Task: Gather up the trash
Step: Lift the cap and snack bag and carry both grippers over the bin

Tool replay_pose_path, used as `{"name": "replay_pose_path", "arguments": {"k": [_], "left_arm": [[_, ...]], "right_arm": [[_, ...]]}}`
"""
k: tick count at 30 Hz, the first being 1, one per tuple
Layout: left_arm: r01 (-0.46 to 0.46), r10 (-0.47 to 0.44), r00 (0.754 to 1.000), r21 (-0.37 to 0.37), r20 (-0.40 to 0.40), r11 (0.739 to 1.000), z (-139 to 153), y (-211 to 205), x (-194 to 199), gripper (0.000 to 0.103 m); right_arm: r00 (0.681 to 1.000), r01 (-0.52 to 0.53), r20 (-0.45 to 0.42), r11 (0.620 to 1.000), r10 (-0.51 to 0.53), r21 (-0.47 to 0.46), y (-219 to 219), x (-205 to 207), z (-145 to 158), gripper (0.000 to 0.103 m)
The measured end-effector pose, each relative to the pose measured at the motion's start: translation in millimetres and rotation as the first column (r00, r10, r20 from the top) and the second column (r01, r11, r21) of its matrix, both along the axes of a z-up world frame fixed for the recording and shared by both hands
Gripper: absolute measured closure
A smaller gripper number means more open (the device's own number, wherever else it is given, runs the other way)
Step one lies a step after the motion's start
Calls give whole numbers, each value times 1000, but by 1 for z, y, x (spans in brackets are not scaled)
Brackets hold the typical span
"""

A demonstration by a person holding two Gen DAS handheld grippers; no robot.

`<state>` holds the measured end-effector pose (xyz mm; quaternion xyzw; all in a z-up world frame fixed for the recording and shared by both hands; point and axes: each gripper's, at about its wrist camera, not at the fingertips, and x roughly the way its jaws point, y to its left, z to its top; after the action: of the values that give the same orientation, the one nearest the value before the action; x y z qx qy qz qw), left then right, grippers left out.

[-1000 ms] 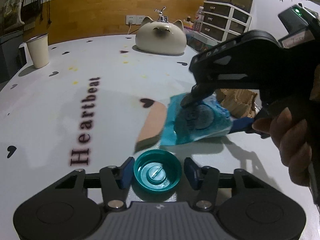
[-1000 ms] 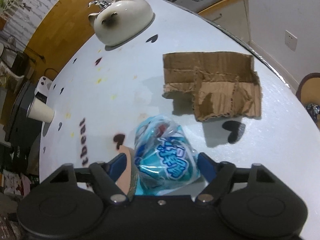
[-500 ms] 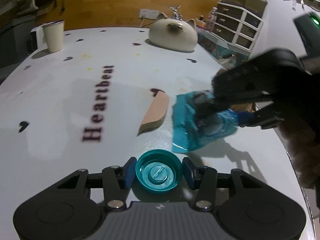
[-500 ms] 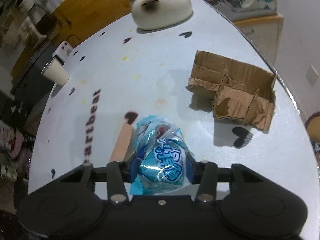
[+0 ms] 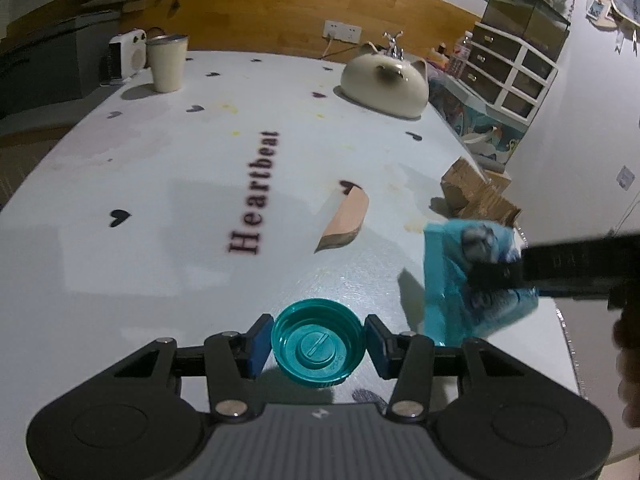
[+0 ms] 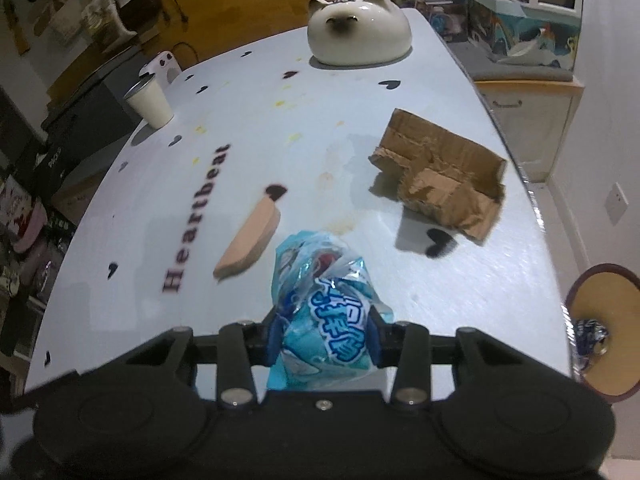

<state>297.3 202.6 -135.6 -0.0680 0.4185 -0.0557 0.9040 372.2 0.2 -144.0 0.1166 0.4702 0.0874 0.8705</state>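
Note:
My left gripper point(image 5: 317, 344) is shut on a teal bottle cap point(image 5: 318, 343), held above the white table point(image 5: 160, 208). My right gripper point(image 6: 324, 338) is shut on a crumpled blue snack wrapper point(image 6: 324, 320) and holds it clear of the table; the wrapper also shows in the left wrist view point(image 5: 472, 276) at the right. A tan wedge-shaped scrap point(image 6: 250, 246) lies left of the wrapper, also seen in the left wrist view point(image 5: 346, 218). A torn piece of cardboard point(image 6: 440, 182) lies near the right table edge.
A cat-shaped ceramic bowl point(image 6: 358, 34) sits at the far end. A cream cup point(image 6: 150, 102) stands at the far left. A round bin point(image 6: 600, 332) with trash inside stands on the floor off the right table edge. Drawers point(image 5: 512, 76) stand beyond the table.
My right gripper closed on the blue wrapper and lifted it up and back off the table. My left gripper rose with the teal cap still gripped.

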Motion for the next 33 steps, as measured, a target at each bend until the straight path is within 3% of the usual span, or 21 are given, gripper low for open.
{"name": "replay_pose_path", "arguments": {"k": [16, 24, 33], "left_arm": [[-37, 37, 999, 7, 22, 999, 54, -9, -61, 53], [-38, 38, 999, 29, 31, 999, 67, -23, -87, 53], [-56, 54, 998, 53, 43, 997, 80, -49, -113, 53]], "right_arm": [[997, -30, 63, 993, 37, -118, -14, -85, 37, 61], [992, -47, 106, 978, 69, -203, -20, -120, 54, 61], [987, -45, 141, 972, 79, -230, -43, -153, 70, 61]]}}
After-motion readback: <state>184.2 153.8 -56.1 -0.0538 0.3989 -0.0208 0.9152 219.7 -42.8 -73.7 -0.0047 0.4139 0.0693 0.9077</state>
